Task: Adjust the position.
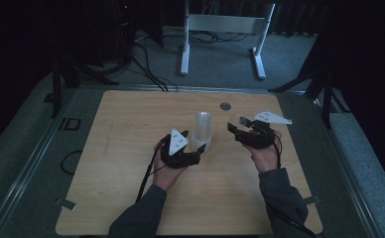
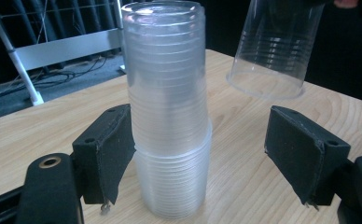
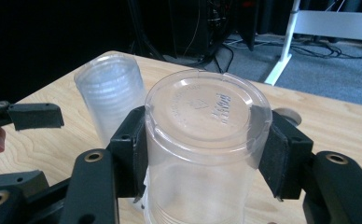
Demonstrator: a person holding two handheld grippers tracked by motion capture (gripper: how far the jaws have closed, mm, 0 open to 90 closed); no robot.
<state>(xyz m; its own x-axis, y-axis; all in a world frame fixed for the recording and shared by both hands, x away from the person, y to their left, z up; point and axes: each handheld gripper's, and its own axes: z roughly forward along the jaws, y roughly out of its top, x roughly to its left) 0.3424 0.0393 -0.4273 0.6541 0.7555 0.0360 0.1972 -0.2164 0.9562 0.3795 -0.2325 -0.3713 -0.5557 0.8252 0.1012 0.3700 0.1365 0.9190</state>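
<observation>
left gripper bracketing cup stack, jaws open, one pad touching | right gripper gripping single cup upside down | unstacking underway; cup not yet on table

The surface is a light wooden board with rounded corners and a pale grain that runs from left to right. It rests on a grey frame that goes around it on all sides. A stack of clear plastic cups stands upright directly on the wood, upside down, a little to the right of the middle and in the far half. Behind it, near the far edge, a small round grey disc is set in the board. At the near left and near right edges a small piece of pale tape sticks out from under the board.
</observation>
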